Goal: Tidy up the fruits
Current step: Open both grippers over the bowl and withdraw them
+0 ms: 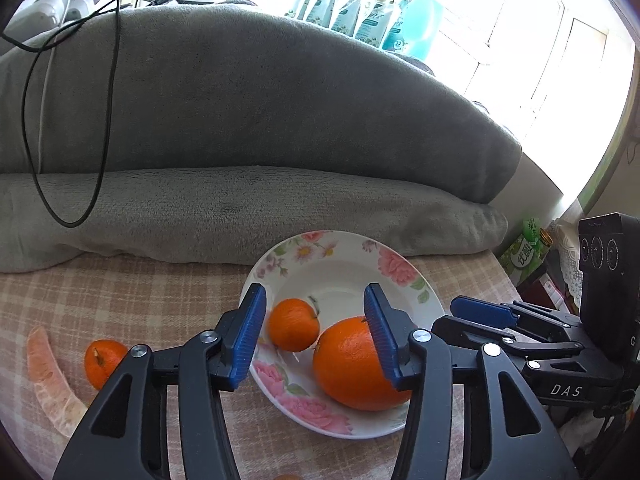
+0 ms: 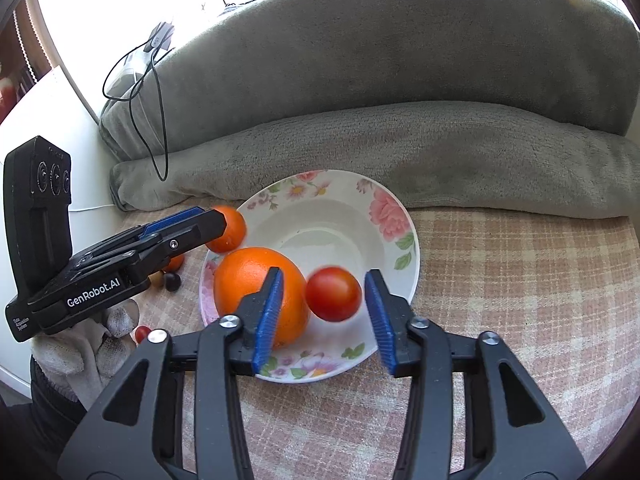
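A floral bowl (image 1: 394, 268) (image 2: 394, 216) sits on the checked cloth and holds a big orange (image 1: 352, 364) (image 2: 248, 280). In the left wrist view a small mandarin (image 1: 293, 324) is in the bowl between the fingers of my open left gripper (image 1: 314, 336). In the right wrist view a red tomato (image 2: 333, 294), slightly blurred, is in the gap of my open right gripper (image 2: 324, 316), touching neither pad, over the bowl. Another mandarin (image 1: 105, 362) and a pomelo segment (image 1: 48, 380) lie on the cloth to the left. The left gripper (image 2: 216, 220) shows beside a mandarin (image 2: 232, 228) at the bowl's rim.
A grey blanket-covered cushion (image 1: 240, 128) runs behind the bowl, with black cables (image 1: 108, 80) over it. Small dark fruits (image 2: 172, 280) and a cherry tomato (image 2: 141, 333) lie left of the bowl. Green boxes (image 1: 524, 252) stand at the right. The right gripper (image 1: 480, 312) is close beside the bowl.
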A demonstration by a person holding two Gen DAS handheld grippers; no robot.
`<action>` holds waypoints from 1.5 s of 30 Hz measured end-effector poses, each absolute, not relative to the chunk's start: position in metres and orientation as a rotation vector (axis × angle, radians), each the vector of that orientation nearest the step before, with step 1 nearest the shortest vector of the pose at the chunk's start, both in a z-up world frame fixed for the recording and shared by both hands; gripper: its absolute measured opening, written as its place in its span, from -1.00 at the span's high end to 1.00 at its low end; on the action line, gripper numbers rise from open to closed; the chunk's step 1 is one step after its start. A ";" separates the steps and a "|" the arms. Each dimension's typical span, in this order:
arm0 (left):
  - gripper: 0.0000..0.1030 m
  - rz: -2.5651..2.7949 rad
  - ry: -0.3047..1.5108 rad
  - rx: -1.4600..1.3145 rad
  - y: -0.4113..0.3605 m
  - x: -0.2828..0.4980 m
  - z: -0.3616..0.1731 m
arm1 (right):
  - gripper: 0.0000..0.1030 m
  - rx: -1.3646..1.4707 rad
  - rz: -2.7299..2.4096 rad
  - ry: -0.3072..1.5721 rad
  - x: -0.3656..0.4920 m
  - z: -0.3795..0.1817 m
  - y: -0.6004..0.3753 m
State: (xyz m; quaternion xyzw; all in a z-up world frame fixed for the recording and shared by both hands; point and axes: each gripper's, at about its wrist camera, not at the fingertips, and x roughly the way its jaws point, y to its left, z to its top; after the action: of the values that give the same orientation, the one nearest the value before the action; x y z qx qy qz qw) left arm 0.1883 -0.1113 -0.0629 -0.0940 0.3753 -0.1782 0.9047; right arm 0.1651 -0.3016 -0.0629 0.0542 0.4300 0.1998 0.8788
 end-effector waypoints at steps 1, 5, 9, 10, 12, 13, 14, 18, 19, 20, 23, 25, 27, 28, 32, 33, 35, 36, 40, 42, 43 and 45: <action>0.00 -0.365 0.771 -0.192 -0.112 0.188 -0.062 | -0.21 0.116 0.412 0.888 0.164 -0.061 -0.302; -0.11 -0.364 0.762 -0.193 -0.112 0.186 -0.059 | -0.22 0.120 0.403 0.879 0.163 -0.058 -0.304; -0.33 -0.351 0.747 -0.183 -0.113 0.183 -0.056 | -0.56 0.116 0.394 0.867 0.160 -0.055 -0.305; -0.33 -0.351 0.744 -0.182 -0.113 0.182 -0.055 | -0.60 0.116 0.391 0.863 0.159 -0.054 -0.306; -0.41 -0.350 0.737 -0.184 -0.112 0.180 -0.052 | -0.64 0.115 0.386 0.861 0.158 -0.053 -0.306; -0.48 -0.346 0.733 -0.186 -0.111 0.179 -0.052 | -0.67 0.113 0.386 0.859 0.157 -0.052 -0.306; -0.48 -0.345 0.728 -0.189 -0.111 0.178 -0.051 | -0.68 0.109 0.388 0.858 0.156 -0.051 -0.305; -0.56 -0.339 0.715 -0.196 -0.108 0.174 -0.046 | -0.71 0.084 0.391 0.854 0.152 -0.049 -0.299; -0.56 -0.338 0.710 -0.196 -0.107 0.173 -0.045 | -0.75 0.078 0.392 0.854 0.151 -0.048 -0.298; -0.56 -0.337 0.707 -0.196 -0.107 0.172 -0.044 | -0.79 0.074 0.392 0.851 0.149 -0.048 -0.296; -0.57 -0.334 0.703 -0.194 -0.105 0.168 -0.041 | -0.95 0.075 0.395 0.834 0.145 -0.044 -0.294; -0.57 -0.331 0.700 -0.196 -0.103 0.165 -0.039 | -0.95 0.078 0.397 0.833 0.143 -0.042 -0.293; -0.57 -0.329 0.698 -0.200 -0.101 0.162 -0.038 | -0.95 0.077 0.397 0.833 0.142 -0.041 -0.292; -0.57 -0.329 0.697 -0.203 -0.099 0.161 -0.038 | -0.95 0.076 0.399 0.834 0.141 -0.041 -0.291; -0.57 -0.326 0.689 -0.210 -0.094 0.155 -0.036 | -0.95 0.065 0.406 0.837 0.137 -0.039 -0.283; -0.57 -0.323 0.688 -0.212 -0.092 0.153 -0.035 | -0.95 0.062 0.409 0.836 0.135 -0.039 -0.281; -0.57 -0.322 0.684 -0.218 -0.087 0.150 -0.034 | -0.95 0.060 0.419 0.834 0.132 -0.037 -0.276; -0.57 -0.320 0.681 -0.220 -0.086 0.148 -0.033 | -0.95 0.060 0.424 0.832 0.131 -0.036 -0.274; -0.57 -0.308 0.674 -0.227 -0.075 0.142 -0.031 | -0.95 0.054 0.441 0.820 0.127 -0.031 -0.264; -0.57 -0.299 0.671 -0.232 -0.068 0.138 -0.030 | -0.95 0.048 0.451 0.819 0.126 -0.030 -0.258; -0.57 -0.294 0.669 -0.236 -0.064 0.137 -0.030 | -0.95 0.044 0.457 0.819 0.125 -0.029 -0.255; -0.57 -0.283 0.666 -0.242 -0.057 0.134 -0.030 | -0.95 0.034 0.469 0.817 0.123 -0.029 -0.248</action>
State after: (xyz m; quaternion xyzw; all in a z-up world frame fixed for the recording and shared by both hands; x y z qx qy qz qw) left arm 0.1343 -0.0567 -0.0296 -0.1182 0.3251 -0.1380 0.9281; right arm 0.1228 -0.2479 -0.0287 0.0166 0.3934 0.2260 0.8910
